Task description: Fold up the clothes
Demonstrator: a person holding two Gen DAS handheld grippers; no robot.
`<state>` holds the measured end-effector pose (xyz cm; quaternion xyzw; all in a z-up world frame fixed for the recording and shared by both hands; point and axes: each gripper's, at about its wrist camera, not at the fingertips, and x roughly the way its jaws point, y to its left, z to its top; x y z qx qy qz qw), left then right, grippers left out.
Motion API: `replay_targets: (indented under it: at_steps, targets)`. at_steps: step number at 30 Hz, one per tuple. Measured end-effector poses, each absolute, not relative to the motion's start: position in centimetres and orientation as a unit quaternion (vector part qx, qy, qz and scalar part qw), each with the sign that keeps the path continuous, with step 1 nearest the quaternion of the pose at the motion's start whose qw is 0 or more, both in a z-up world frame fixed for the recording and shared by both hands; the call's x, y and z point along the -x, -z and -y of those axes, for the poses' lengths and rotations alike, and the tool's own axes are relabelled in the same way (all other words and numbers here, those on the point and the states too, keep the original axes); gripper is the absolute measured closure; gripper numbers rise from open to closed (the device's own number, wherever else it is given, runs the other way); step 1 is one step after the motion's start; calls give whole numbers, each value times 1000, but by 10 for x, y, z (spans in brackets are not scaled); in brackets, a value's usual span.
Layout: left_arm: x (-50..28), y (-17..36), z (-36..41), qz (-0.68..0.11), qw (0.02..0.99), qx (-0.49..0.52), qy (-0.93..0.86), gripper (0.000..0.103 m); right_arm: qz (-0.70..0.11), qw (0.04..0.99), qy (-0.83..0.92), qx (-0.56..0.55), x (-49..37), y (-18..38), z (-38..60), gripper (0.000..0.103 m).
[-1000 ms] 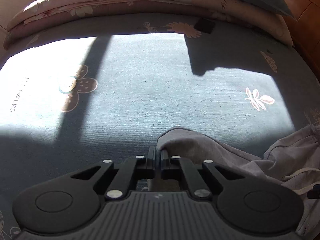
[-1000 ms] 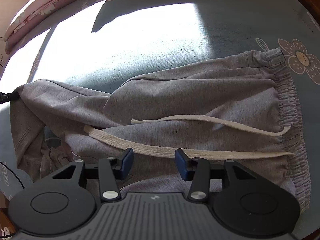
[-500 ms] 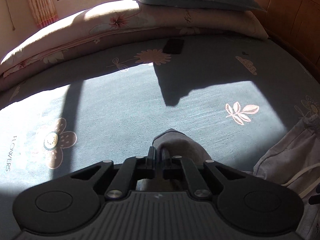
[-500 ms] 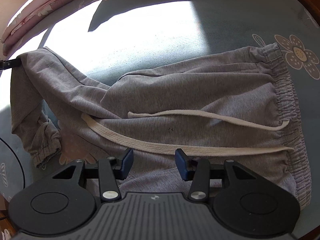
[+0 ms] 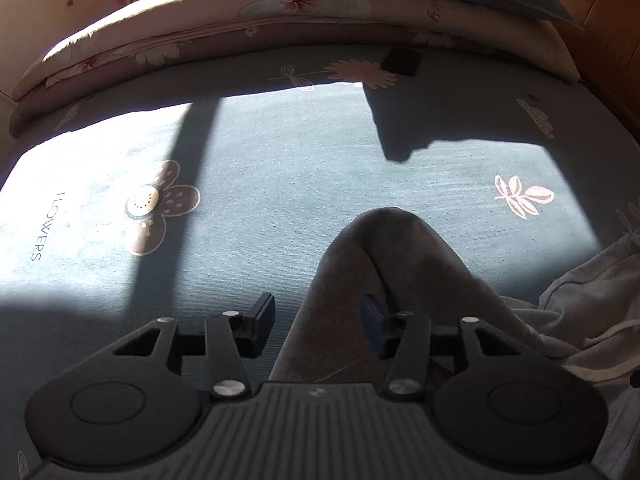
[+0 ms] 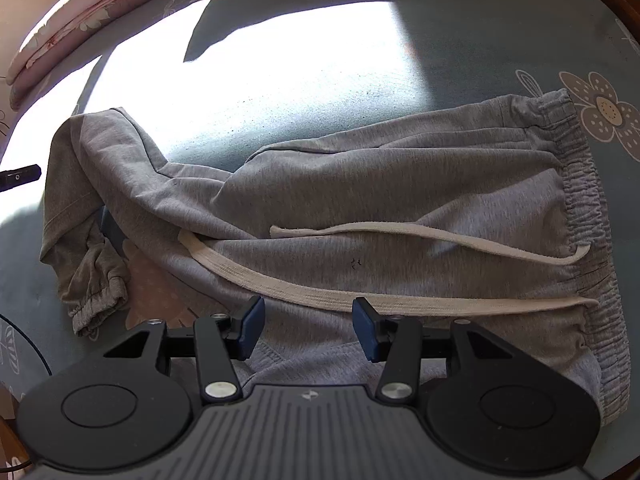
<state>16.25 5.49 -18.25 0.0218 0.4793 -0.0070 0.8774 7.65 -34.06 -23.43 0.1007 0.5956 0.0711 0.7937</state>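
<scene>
Grey jersey sweatpants (image 6: 360, 208) lie across the blue flowered bed (image 6: 320, 60), waistband to the right, the leg doubled over at the left. The left claw (image 5: 318, 320) is opening; the folded leg (image 5: 380, 264) sits between its jaws, apparently released. The right claw (image 6: 308, 326) hovers parted above the drawstring (image 6: 360, 296), gripping nothing. Judgement: withdraw the left claw straight, avoiding snagging the fold; then flatten creases before the next fold.
</scene>
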Motion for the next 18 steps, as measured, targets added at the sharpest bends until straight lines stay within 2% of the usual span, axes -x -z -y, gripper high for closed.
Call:
replay_targets:
  at_steps: [7, 11, 13, 15, 18]
  targets:
    - [-137, 239, -84, -534, 845, -19, 31, 40, -596, 793, -84, -92, -81, 234, 333, 50]
    - [-139, 268, -97, -542, 838, 43, 45, 42, -599, 792, -85, -87, -84, 235, 330, 50]
    - [-142, 272, -104, -537, 839, 77, 45, 51, -601, 791, -87, -84, -84, 236, 328, 50]
    - [-145, 264, -106, -530, 843, 85, 44, 90, -601, 791, -89, -79, -83, 235, 325, 50]
    - [-148, 244, -100, -519, 853, 35, 29, 93, -601, 791, -91, -75, -83, 235, 323, 50]
